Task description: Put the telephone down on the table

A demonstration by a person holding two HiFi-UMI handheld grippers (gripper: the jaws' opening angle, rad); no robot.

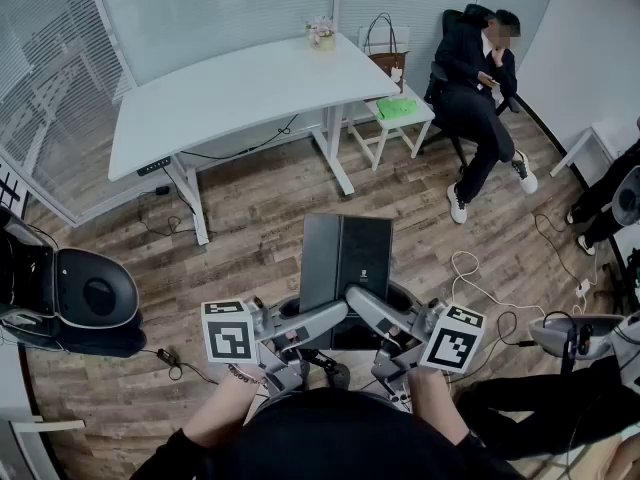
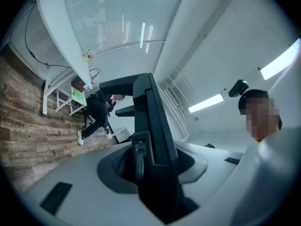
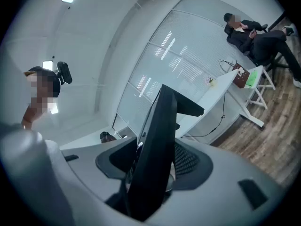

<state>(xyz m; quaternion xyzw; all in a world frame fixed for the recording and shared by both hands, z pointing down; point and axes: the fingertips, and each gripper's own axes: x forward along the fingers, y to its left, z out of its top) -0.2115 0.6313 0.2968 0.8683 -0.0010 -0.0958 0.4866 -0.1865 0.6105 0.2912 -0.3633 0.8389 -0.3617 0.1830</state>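
The telephone (image 1: 345,260), a flat, matte black rectangular slab with a small pale mark on its face, hangs in the air on the near side of the white table (image 1: 230,93), well apart from its smooth top and over the wood-grain plank floor (image 1: 250,218). The left gripper (image 1: 322,318) and right gripper (image 1: 368,306) both clamp its near edge from opposite sides. In each gripper view the slab stands edge-on between rounded grey moulded jaws, which press on it with dark, mesh-textured pads. A small flower pot (image 1: 322,34) sits at the table's far edge.
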